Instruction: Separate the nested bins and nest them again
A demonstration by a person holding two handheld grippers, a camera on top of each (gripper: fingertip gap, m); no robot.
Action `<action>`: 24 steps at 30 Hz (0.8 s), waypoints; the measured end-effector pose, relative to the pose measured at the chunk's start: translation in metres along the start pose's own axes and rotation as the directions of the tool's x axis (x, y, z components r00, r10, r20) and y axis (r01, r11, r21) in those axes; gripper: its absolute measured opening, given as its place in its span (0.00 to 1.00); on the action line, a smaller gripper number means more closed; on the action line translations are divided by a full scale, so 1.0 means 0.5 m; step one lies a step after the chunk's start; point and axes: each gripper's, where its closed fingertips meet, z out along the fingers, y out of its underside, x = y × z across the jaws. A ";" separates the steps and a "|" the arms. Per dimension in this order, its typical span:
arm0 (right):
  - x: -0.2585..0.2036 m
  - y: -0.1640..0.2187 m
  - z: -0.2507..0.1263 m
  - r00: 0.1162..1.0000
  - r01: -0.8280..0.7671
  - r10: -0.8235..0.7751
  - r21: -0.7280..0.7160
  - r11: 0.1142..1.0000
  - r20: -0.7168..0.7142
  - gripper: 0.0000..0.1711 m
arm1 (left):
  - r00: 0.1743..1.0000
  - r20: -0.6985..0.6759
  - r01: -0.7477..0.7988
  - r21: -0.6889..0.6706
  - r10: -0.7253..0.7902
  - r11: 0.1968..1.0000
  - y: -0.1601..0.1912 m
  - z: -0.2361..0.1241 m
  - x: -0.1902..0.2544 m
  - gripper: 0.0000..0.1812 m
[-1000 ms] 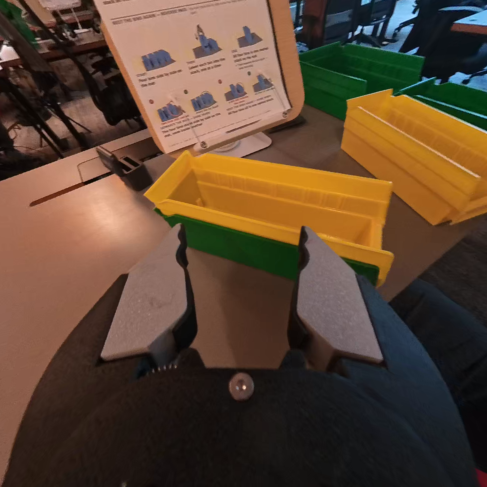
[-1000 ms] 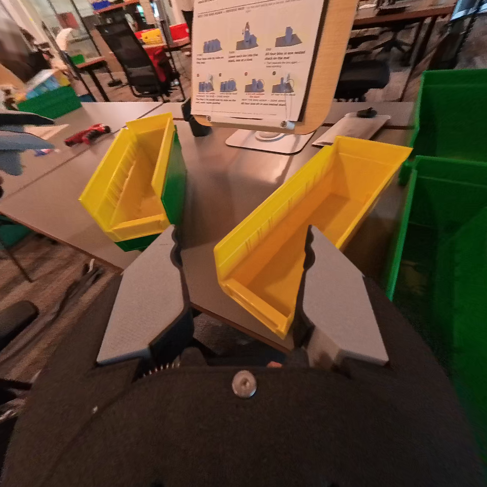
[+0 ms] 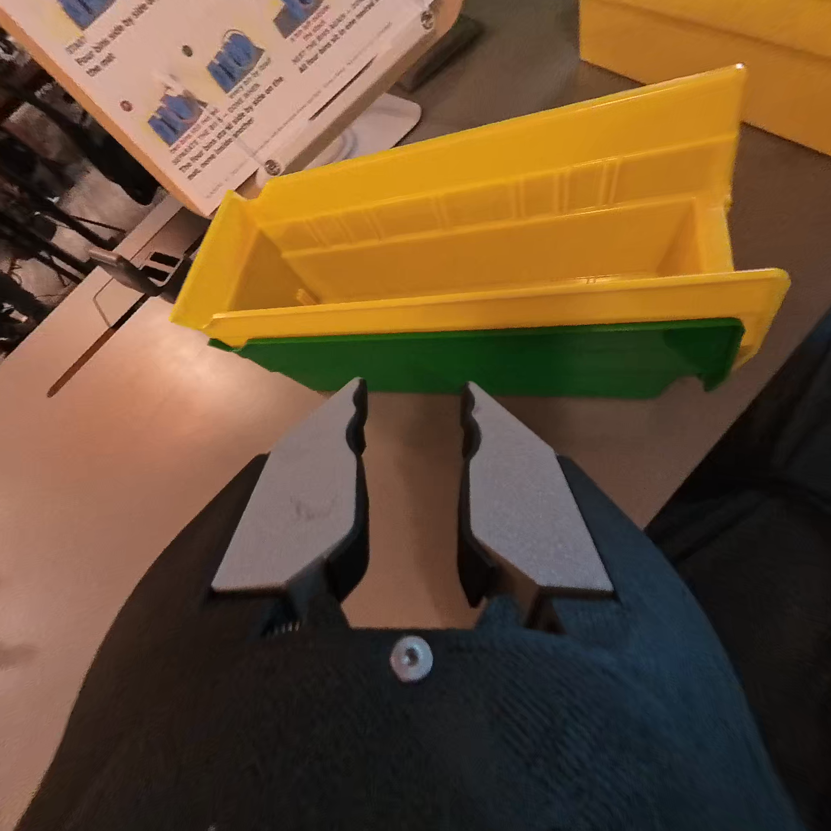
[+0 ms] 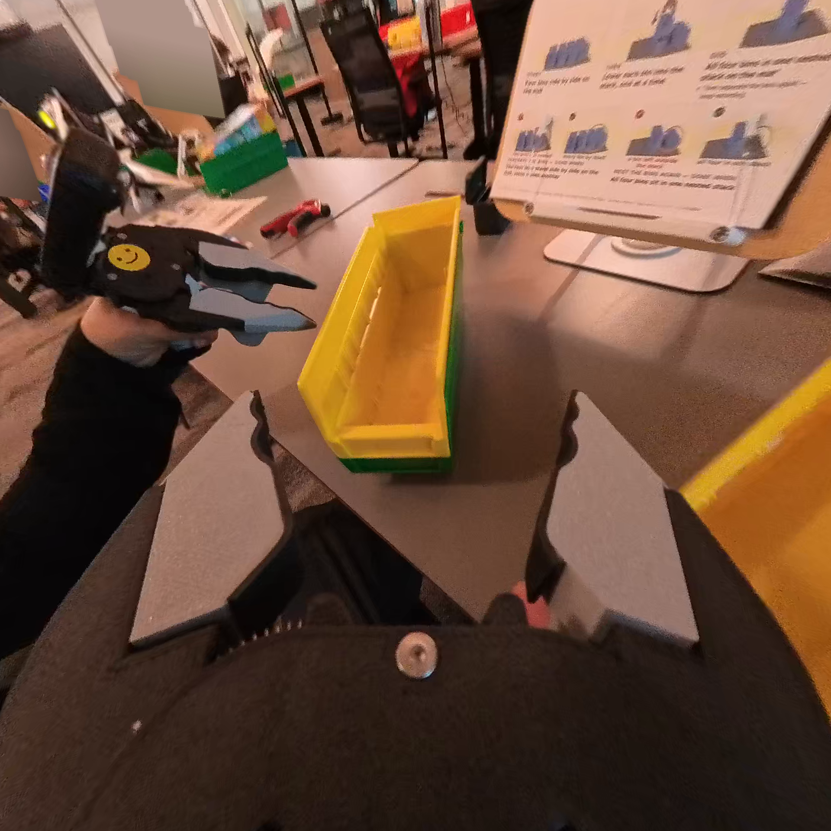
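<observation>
A: Where are the bins?
B: Yellow bin [image 3: 472,265], empty, nested in green bin [image 3: 472,364] on table [image 3: 135,427].
A: Fingers?
B: Left gripper [image 3: 413,395] narrowly parted, right gripper [image 4: 413,404] wide; both empty.

Two yellow bins: one [image 4: 395,350] nested in the single green bin [image 3: 472,359], another [image 4: 773,494] at the table's [image 4: 562,359] right edge. Perhaps more green bins [image 4: 243,164] behind, blurred.

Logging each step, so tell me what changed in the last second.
The left gripper moved in toward the yellow bin nested in the green bin and narrowed, but remains open and empty. The right gripper swung left off the separate yellow bin toward the stack and opened wider. The stack stayed nested on the table.
</observation>
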 end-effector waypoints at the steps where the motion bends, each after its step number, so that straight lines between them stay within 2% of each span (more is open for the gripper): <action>1: -0.008 -0.008 0.024 1.000 0.000 0.000 -0.037 0.999 0.000 0.74 | 1.000 -0.008 -0.001 -0.001 0.001 1.000 0.001 0.006 0.003 0.22; 4: -0.044 -0.034 0.097 0.999 0.031 -0.028 -0.158 0.987 0.021 0.82 | 1.000 -0.013 -0.006 0.004 0.006 1.000 0.003 0.022 0.006 0.22; 7: -0.059 -0.055 0.182 0.994 0.104 -0.111 -0.273 0.957 -0.012 0.83 | 0.997 -0.081 0.015 0.011 -0.014 1.000 0.002 0.039 0.030 0.20; 10: -0.077 -0.041 0.265 0.987 0.151 -0.160 -0.435 0.888 0.016 0.82 | 0.993 -0.095 0.067 -0.016 -0.068 0.998 0.011 0.057 0.032 0.20; 13: -0.059 -0.021 0.325 0.981 0.152 -0.195 -0.546 0.824 -0.020 0.81 | 0.990 -0.112 0.084 -0.021 -0.085 0.996 0.019 0.067 0.033 0.20; 15: -0.046 0.002 0.349 0.977 0.145 -0.211 -0.615 0.776 -0.036 0.75 | 0.990 -0.100 0.092 -0.032 -0.095 0.995 0.028 0.072 0.025 0.20; 18: -0.026 0.030 0.370 0.970 0.121 -0.231 -0.680 0.723 -0.074 0.75 | 0.989 -0.093 0.115 -0.043 -0.118 0.992 0.036 0.077 0.015 0.20; 21: -0.020 0.042 0.381 0.966 0.119 -0.245 -0.706 0.698 -0.079 0.77 | 0.978 -0.143 0.153 -0.010 -0.152 0.988 0.024 0.071 0.022 0.18; 24: -0.030 0.053 0.387 0.977 0.115 -0.208 -0.734 0.669 -0.036 0.72 | 0.972 -0.167 0.170 0.019 -0.164 0.985 0.011 0.061 0.024 0.17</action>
